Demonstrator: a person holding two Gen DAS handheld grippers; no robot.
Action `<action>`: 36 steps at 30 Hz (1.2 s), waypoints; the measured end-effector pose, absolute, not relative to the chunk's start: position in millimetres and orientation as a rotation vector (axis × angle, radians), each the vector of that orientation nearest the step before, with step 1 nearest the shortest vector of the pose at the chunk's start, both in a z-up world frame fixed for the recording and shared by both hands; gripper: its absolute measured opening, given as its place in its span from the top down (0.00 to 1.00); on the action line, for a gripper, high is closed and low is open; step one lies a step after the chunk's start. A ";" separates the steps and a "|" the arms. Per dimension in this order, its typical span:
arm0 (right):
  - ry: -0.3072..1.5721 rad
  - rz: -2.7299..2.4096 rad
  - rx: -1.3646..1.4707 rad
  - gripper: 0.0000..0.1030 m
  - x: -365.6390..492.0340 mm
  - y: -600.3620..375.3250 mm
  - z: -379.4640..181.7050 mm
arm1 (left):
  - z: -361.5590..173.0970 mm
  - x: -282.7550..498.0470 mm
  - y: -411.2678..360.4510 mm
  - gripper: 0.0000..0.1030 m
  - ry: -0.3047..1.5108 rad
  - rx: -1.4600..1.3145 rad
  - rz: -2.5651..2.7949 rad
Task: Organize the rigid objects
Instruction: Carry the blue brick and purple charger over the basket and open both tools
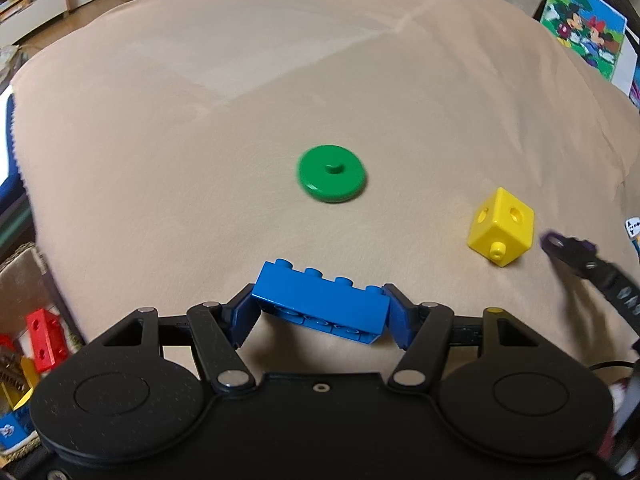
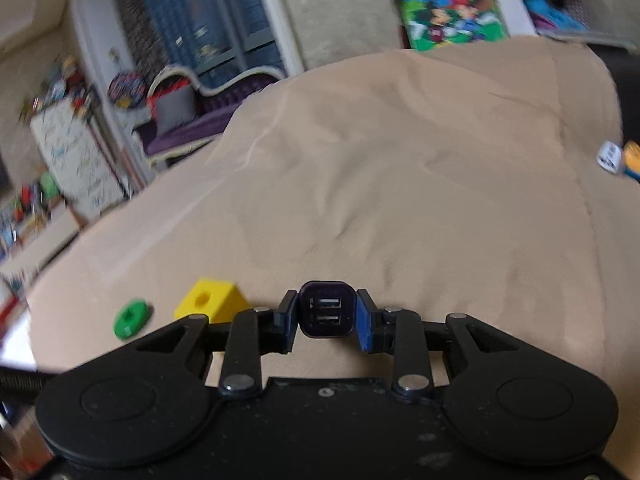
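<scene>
While the left gripper [image 1: 322,312] has its fingers clenched on the ends of a blue brick [image 1: 320,304], the brick sits tilted between them, studs facing away and upward, its underside toward the camera, seemingly lifted just off the tan cloth [image 1: 240,120]. Ahead of those fingers lies a green disc [image 1: 331,173], flat on the cloth and apart from everything; to their right and a little ahead stands a yellow cube [image 1: 501,226], tipped on an edge with a peg pointing down. The right gripper [image 2: 327,316] is grasping a dark USB charger [image 2: 327,309], ports toward the camera, pinched by its sides; the cube [image 2: 210,300] and disc [image 2: 130,319] show to the left of its fingers. To the left of the left fingers, off the cloth's edge, a basket [image 1: 20,264] with a red block [image 1: 44,338] looks like the likely destination, though that is a guess. To do the carry well, keep the grip firm on the brick's short ends, since a skewed hold like this can let it pivot; level the wrist before releasing, and bring the brick low over its spot so it does not bounce. The charger is smooth-sided and could slide, so move it slowly and clear of the cube, which sits near its path.
</scene>
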State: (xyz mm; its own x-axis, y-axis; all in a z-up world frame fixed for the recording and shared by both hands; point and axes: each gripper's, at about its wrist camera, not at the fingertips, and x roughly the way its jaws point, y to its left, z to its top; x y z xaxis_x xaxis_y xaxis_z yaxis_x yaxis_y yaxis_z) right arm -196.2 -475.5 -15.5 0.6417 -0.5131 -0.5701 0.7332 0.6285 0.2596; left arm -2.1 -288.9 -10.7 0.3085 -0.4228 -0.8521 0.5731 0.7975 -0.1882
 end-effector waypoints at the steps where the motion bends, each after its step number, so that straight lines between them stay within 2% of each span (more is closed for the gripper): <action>1: 0.462 -0.754 0.531 0.72 -200.9 -478.0 -11.5 | -8.2 -1.2 -282.9 0.41 1.071 0.153 -0.655; 16: 0.480 -0.666 0.557 0.73 -194.4 -426.0 35.9 | 17.7 34.6 -143.5 0.41 1.066 0.014 -0.464; 26: 0.604 -0.337 0.476 0.73 -105.9 -314.6 63.6 | 6.1 62.9 -51.4 0.41 1.094 -0.004 -0.212; 31: 0.737 -0.174 0.449 0.73 -49.9 -248.6 53.7 | -11.2 70.4 -29.8 0.41 1.126 -0.014 -0.179; 36: 0.858 -0.122 0.385 0.73 -3.5 -197.7 34.1 | -35.6 83.4 -6.4 0.41 1.236 -0.106 -0.140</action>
State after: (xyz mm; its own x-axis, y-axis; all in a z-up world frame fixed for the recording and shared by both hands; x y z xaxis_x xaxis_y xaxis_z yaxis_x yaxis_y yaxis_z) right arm -3.5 -197.7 34.1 0.6520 0.0485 -0.7566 0.2575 0.9245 0.2812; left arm 83.4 -6.4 -35.6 0.3214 -0.1639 -0.9327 0.0485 0.9865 -0.1566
